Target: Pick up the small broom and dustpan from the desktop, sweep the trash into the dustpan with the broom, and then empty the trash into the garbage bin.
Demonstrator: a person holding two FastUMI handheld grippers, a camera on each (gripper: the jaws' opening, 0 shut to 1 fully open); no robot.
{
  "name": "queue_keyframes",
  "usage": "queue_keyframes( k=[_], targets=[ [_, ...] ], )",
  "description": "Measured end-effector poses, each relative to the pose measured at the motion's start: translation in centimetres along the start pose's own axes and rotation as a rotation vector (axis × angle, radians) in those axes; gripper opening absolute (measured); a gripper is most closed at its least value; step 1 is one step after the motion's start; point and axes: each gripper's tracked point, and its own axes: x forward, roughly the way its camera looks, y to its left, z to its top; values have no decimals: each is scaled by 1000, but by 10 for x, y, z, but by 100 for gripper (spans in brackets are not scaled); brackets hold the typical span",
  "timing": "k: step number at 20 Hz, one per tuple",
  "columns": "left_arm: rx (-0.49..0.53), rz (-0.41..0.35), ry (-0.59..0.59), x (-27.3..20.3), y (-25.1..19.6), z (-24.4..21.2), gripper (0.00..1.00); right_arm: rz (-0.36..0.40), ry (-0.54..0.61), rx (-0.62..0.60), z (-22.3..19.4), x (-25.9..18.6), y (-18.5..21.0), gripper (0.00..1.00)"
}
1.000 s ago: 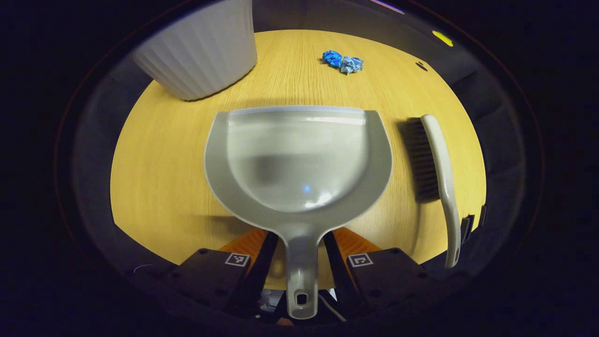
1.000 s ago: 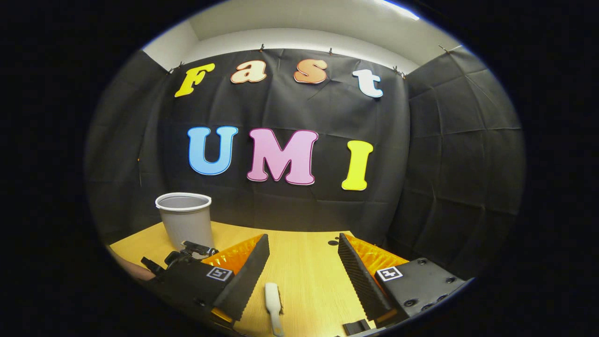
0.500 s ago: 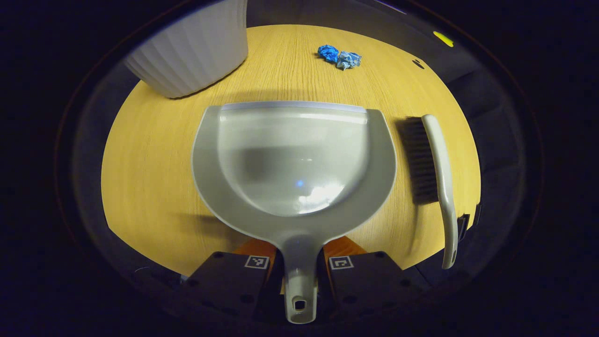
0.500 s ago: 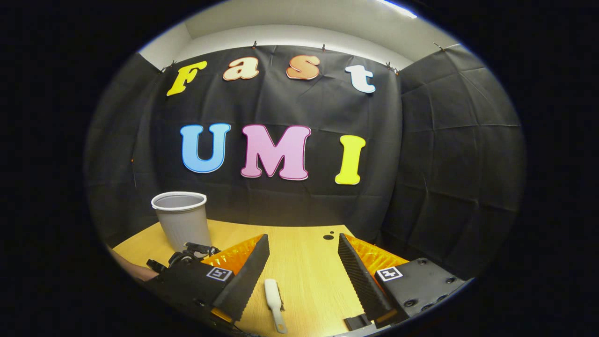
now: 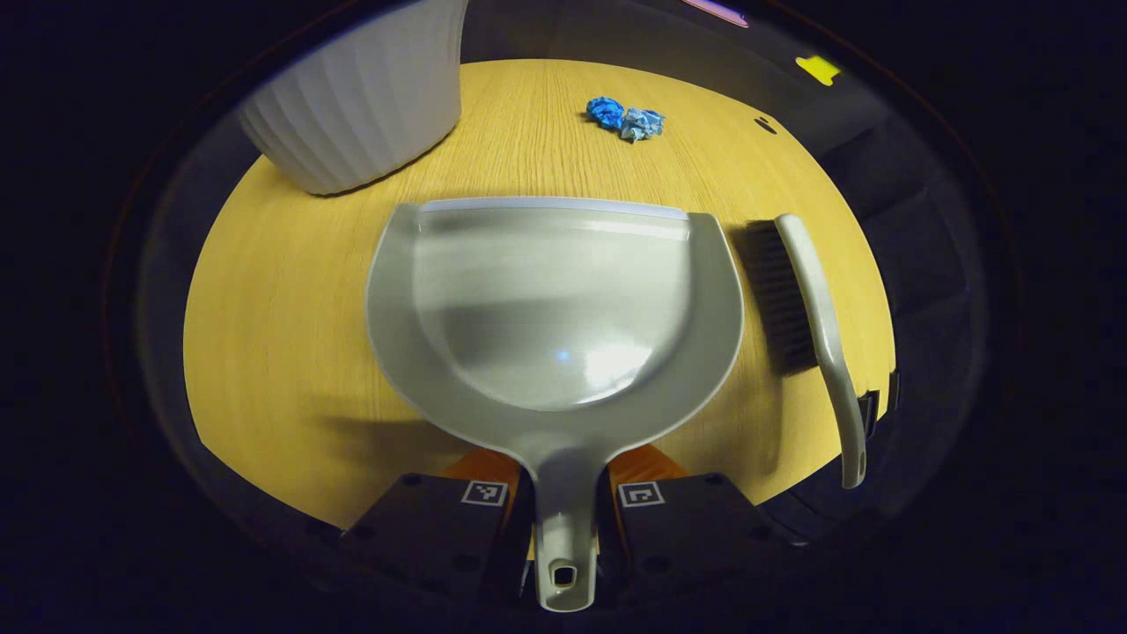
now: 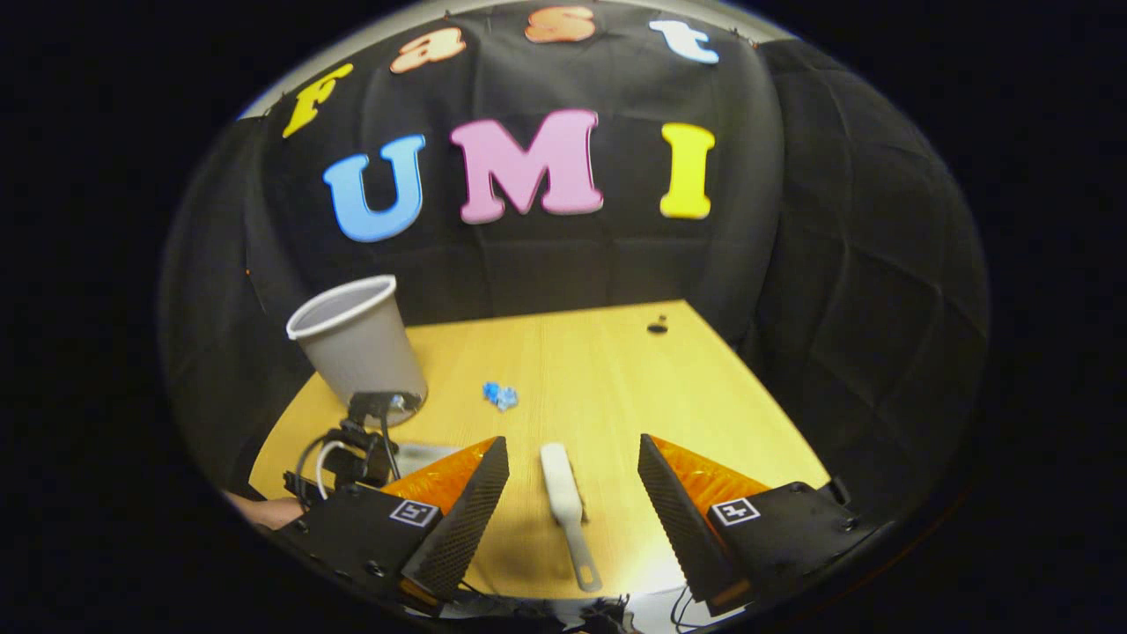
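Observation:
In the left gripper view my left gripper (image 5: 563, 519) is shut on the handle of the grey dustpan (image 5: 555, 299), whose pan lies flat on the wooden desk, mouth away from me. The small broom (image 5: 814, 308) lies just right of the pan, bristles toward it. Blue crumpled trash (image 5: 623, 118) sits beyond the pan's lip. In the right gripper view my right gripper (image 6: 572, 493) hangs open above the desk, with the broom (image 6: 565, 502) lying between its fingers, handle toward me. The trash (image 6: 499, 394) lies farther off.
A ribbed white garbage bin (image 5: 361, 97) stands at the far left of the desk, near the trash; the right gripper view shows the bin (image 6: 357, 343) upright with the other gripper (image 6: 352, 449) and a hand below it. The desk edge (image 6: 757, 387) runs along the right.
My right gripper has tilted down toward the desk, so the broom and trash sit higher between its fingers. My left gripper closed on the dustpan handle earlier and still holds it.

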Motion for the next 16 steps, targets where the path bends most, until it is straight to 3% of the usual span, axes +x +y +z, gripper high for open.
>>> queue_keyframes(
  k=[3, 5, 8, 12, 15, 16],
  targets=[
    [-9, -21, -23, 1, 0, 0, 30, 3, 349, 105, -76, 32, -4, 97],
    [-25, -37, -42, 1, 0, 0, 30, -7, 477, 14, -112, 44, -11, 97],
    [-15, -60, -62, 1, 1, -2, 29, -40, 557, -152, -142, 59, -24, 98],
    [10, -60, -67, 2, 2, -2, 29, -32, 712, -144, -169, 81, -18, 97],
    [48, -46, -65, 1, 2, -3, 28, -63, 756, -198, -176, 96, -22, 98],
    [54, -44, -68, 2, 2, -3, 29, -58, 777, -222, -177, 98, -22, 90]
  ],
)
